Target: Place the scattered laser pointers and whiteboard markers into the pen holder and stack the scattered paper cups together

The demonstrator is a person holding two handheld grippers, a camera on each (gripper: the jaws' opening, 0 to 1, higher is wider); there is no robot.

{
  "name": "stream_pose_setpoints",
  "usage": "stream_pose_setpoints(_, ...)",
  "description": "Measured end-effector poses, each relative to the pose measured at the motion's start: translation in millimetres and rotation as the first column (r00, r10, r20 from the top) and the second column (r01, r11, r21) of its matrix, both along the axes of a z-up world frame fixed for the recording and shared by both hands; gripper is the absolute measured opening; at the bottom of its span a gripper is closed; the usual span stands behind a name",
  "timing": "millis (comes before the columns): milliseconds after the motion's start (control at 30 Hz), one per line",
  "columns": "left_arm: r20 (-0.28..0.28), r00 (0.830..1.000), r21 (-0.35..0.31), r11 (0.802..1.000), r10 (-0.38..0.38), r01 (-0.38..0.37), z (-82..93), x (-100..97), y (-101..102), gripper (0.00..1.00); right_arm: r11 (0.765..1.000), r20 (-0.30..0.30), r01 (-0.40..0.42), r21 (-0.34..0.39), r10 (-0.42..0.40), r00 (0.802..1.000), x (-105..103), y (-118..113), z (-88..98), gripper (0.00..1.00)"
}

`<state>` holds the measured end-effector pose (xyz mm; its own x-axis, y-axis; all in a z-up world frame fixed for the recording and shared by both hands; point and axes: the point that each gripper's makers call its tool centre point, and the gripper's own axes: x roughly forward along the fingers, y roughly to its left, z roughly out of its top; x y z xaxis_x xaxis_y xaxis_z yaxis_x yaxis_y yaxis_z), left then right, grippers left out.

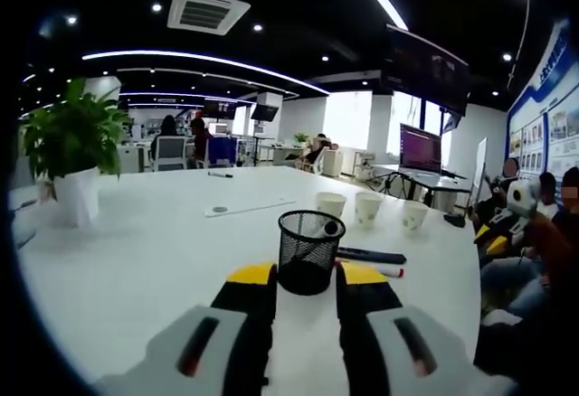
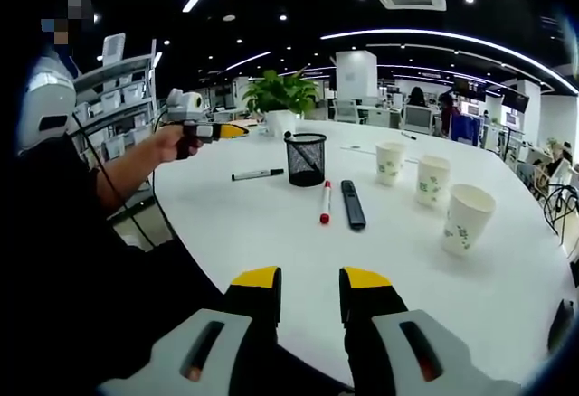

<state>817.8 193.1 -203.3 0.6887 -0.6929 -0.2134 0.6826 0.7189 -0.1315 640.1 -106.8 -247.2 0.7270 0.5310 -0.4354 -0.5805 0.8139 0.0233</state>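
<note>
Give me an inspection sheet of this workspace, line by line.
Surface: white round table.
Job's things: black mesh pen holder upright; red-capped whiteboard marker, black laser pointer and black marker lying around it; three white paper cups standing apart, unstacked.
Clutter: potted green plant.
Grippers: left gripper open, empty; right gripper open, empty.
Cables: nothing seen on the table.
Surroundings: open office, monitor, seated people.

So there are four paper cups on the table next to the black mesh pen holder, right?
Not quite: there are three paper cups, not four. The right gripper view shows them in a row on the table, to one side of the black mesh pen holder.
</note>
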Motion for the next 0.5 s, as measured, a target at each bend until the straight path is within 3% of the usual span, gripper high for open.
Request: stream_pose_setpoints(500,-0.022,1.0,-0.001,1.0,0.019,-0.019,-13.7,-8.2,10,0.28,1.0,-0.004,-0.006,0.004,0.006,1.0,1,3,-2.0,0.29)
